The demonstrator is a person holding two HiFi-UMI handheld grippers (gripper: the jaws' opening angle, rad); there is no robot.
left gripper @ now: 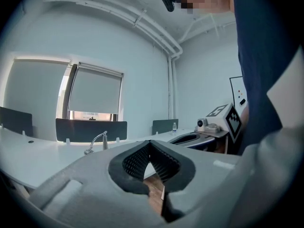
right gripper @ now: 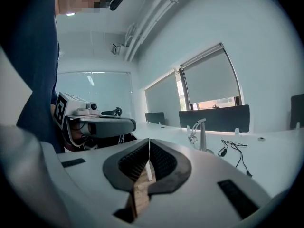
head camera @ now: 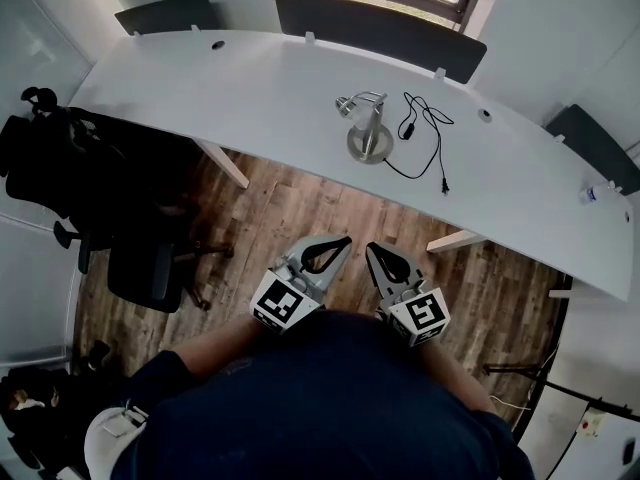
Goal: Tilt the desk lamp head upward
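Note:
A small silver desk lamp (head camera: 366,128) stands on the white desk (head camera: 270,98), its head (head camera: 346,105) bent down to the left over a round base. Its black cord (head camera: 425,138) trails off to the right. Both grippers are held close to the person's body, well short of the desk and above the wooden floor. My left gripper (head camera: 344,240) is shut and holds nothing. My right gripper (head camera: 372,248) is shut and empty too. The lamp (left gripper: 96,142) shows far off in the left gripper view, and in the right gripper view the lamp (right gripper: 198,133) stands beyond the jaw tips.
A black office chair (head camera: 140,268) stands left under the desk edge, with dark gear (head camera: 40,158) further left. Dark partition panels (head camera: 380,30) line the desk's far side. A small bottle (head camera: 592,194) sits at the desk's right end. Desk legs (head camera: 225,163) reach to the wooden floor.

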